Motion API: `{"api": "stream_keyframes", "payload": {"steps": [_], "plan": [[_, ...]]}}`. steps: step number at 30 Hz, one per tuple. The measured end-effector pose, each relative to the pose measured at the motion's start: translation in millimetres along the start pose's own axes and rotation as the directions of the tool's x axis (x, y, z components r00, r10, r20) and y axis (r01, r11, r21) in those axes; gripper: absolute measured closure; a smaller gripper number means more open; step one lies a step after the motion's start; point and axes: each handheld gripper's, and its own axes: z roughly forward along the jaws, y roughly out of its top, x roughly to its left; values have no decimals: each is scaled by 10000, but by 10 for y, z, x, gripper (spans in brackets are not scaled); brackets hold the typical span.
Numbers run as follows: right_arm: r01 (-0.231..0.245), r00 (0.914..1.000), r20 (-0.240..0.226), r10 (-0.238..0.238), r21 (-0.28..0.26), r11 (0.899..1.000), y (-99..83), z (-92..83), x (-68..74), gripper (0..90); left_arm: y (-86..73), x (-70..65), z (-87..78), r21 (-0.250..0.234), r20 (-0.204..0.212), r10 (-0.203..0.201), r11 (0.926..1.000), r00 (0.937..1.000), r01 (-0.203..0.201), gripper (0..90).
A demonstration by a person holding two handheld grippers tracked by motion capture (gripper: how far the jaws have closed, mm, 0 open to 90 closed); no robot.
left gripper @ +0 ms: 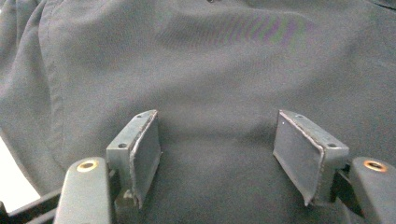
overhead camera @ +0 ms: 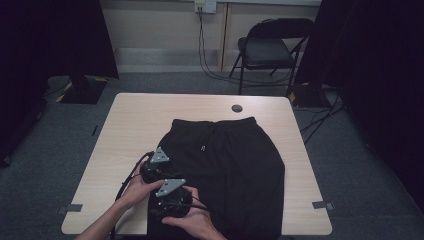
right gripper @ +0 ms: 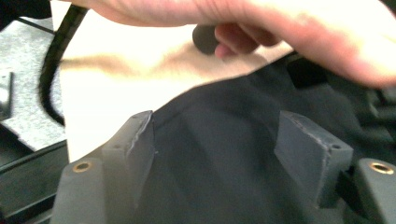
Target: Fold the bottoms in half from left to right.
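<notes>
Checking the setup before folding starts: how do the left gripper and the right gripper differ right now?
The left gripper sits farther from the table's near edge, the right gripper closer to it. The left gripper view has black shorts fabric all across it, whereas the right gripper view takes in the shorts' edge, bare table and a hand. Both have jaws open, with nothing between them, over the shorts' left side.

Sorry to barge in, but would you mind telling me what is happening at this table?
A person holds a gripper in each hand over a pair of black shorts spread flat on the wooden table. The left gripper and right gripper both have jaws open above the fabric near its lower left edge, gripping nothing yet.
</notes>
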Motion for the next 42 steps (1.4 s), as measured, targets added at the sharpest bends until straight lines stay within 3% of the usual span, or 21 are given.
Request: {"api": "stream_keyframes", "payload": {"steps": [9,13,16,19,25,26,33,35,36,37,39,41,42], "plan": [[63,9994,337,-62,-37,10000,51,231,17,229,-6,33,-7,-50,162,50,10000,9999,-49,315],[141,9982,583,-141,4,9999,65,262,49,224,-9,55,-11,-11,84,158,9999,9998,-158,314],[198,9976,671,-191,-101,9998,49,263,53,237,-22,98,-19,-89,-148,-37,10000,9999,36,313],[17,9964,842,-7,-114,9999,51,248,53,327,-46,151,-36,-183,-185,-153,9997,9997,149,315],[48,9978,661,-43,-73,10000,26,185,32,501,-64,202,-53,-215,-247,-265,9994,9993,260,316],[15,9977,676,-8,-92,10000,22,180,32,542,-57,207,-61,-90,-356,-134,9999,9993,131,315],[-21,9985,542,23,-47,10000,9,139,7,772,-25,257,-88,194,-405,-231,9995,9989,239,299],[-87,9990,447,87,6,10000,6,126,-17,816,22,362,-172,63,-905,-454,9989,9949,462,285],[-87,9990,447,87,6,10000,6,126,-17,816,22,362,-172,63,-905,-454,9989,9949,462,285],[-123,9990,429,121,36,9999,4,119,-28,842,59,450,-229,-63,-1060,-763,9971,9914,761,283],[-160,9992,378,158,49,9999,-1,113,-29,859,89,556,-258,-312,-1217,-1019,9946,9873,989,272],[-207,9993,315,206,27,9998,-12,105,-31,865,66,640,-232,-662,-1315,-1404,9890,9813,1326,281],[-248,9993,280,247,24,9997,-18,97,-30,867,52,670,-200,-596,-1330,-1521,9876,9794,1453,284]]}}
